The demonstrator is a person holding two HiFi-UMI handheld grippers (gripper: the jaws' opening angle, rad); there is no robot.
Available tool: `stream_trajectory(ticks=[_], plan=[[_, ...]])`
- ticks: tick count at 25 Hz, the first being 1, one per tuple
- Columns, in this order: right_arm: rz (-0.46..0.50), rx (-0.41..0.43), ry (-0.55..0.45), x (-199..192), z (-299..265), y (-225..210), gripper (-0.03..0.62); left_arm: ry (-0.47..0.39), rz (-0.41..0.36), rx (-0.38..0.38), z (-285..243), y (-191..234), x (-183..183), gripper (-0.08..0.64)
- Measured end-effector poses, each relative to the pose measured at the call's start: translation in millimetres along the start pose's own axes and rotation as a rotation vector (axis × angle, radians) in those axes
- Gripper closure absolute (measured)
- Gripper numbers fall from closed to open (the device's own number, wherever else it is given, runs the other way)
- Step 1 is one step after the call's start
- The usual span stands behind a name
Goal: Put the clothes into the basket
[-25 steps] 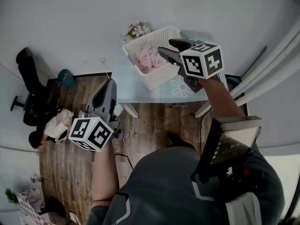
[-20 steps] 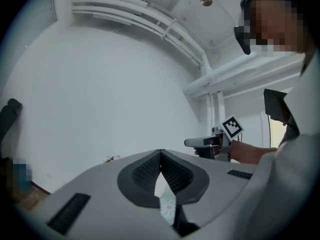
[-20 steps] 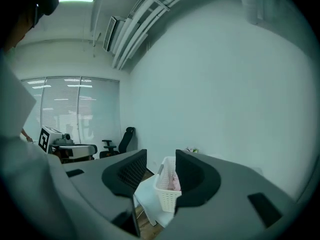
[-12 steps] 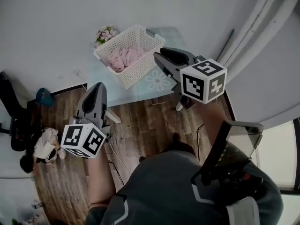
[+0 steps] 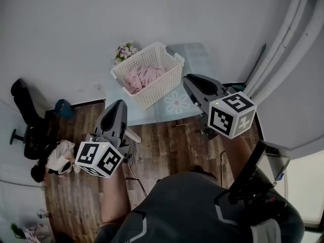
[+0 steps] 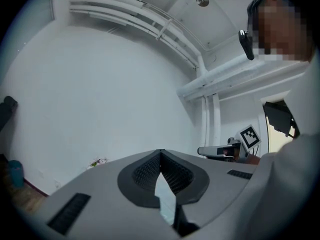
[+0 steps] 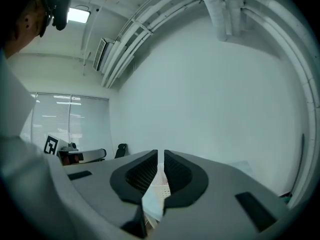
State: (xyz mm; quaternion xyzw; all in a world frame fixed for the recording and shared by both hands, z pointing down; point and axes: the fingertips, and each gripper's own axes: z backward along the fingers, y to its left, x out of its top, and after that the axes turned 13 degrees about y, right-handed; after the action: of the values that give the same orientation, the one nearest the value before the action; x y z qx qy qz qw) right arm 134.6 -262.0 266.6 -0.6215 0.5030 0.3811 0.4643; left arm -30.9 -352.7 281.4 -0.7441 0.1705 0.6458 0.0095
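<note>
1. 1 table [image 5: 196, 59]: a pale top with a flower print. It stands on a wooden floor [image 5: 159, 140] against the grey wall.
2. 1 basket [image 5: 161, 87]: white plastic with lattice walls and a rectangular shape. It sits on the left part of the table top, turned askew to the edges. Its far left corner is close to the table's far left corner.
3. 1 heap of clothes [image 5: 143, 78]: pink, soft and crumpled into folds. It lies inside the basket, toward the left end and below the rim. I cannot tell how many pieces make up the heap.
4. 2 grippers, both grey and both held level.
   - The left gripper [image 5: 118, 104] hangs over the floor, just short of the table's near left edge. In the left gripper view its jaws meet at the tips with nothing between them.
   - The right gripper [image 5: 188, 79] is over the table's right part, near the basket's right end but apart from it. Its jaws have just been closing. In the right gripper view they are almost together, with only a thin slit left and nothing between them.
5. 1 small bunch of flowers [image 5: 125, 50]: pink and white blooms with green. It stands at the table's far left corner, just beside the basket's far left corner.
</note>
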Motion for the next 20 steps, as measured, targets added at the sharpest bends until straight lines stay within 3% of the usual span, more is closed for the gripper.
stream_trajectory(ticks=[7, 20], plan=[[0.002, 0.025, 0.010, 1.3, 10.6, -29.1, 0.566, 0.034, -0.094, 0.142, -15.2, -15.3, 4.2, 0.551], [0.009, 0.033, 0.016, -8.2, 23.1, -51.9, 0.578, 0.053, -0.136, 0.228, -31.0, -29.5, -4.0, 0.551]])
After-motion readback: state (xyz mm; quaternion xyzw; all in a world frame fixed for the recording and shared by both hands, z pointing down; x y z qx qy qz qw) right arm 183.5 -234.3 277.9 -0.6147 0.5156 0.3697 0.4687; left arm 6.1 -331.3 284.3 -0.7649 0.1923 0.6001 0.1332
